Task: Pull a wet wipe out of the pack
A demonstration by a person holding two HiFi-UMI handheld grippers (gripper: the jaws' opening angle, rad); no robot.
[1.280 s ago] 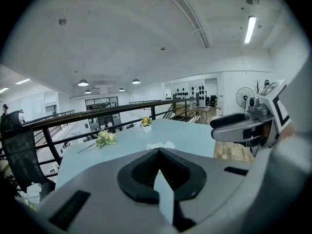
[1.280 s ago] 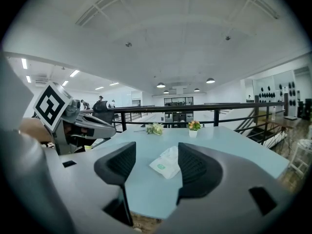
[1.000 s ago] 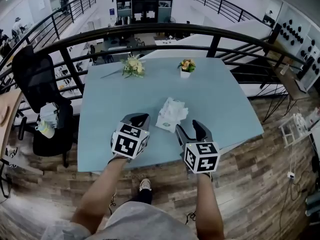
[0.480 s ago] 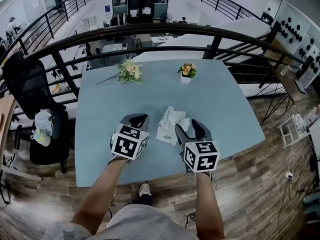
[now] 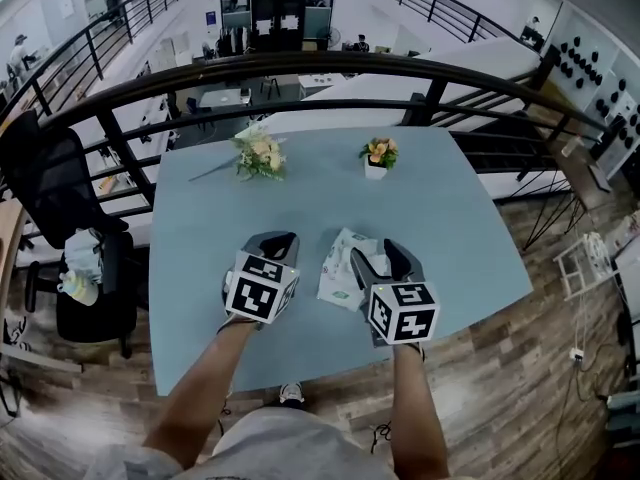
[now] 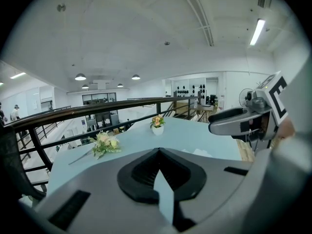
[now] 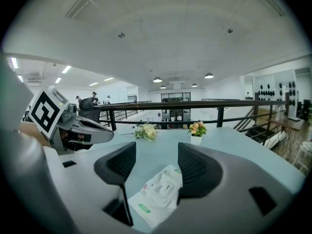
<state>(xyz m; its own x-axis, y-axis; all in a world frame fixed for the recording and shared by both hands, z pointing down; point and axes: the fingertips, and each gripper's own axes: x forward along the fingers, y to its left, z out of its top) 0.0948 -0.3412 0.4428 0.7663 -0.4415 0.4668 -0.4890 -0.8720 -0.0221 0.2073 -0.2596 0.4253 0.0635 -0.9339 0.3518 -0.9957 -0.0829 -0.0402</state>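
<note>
A white wet wipe pack with green print lies flat on the light blue table, its flap side up. In the right gripper view the pack shows through the gap of my right gripper, which stands open just above its near end. From the head view the right gripper sits at the pack's right edge. My left gripper hovers left of the pack, jaws together and empty. Its tips meet in its own view, where the pack is almost hidden.
A loose bunch of pale flowers and a small white pot of orange flowers stand at the table's far side. A black railing runs behind the table. An office chair stands off the left edge.
Both grippers have come closer to the pack. The open right gripper now reaches its right edge, where before it hung short of it. The left gripper stays shut.
</note>
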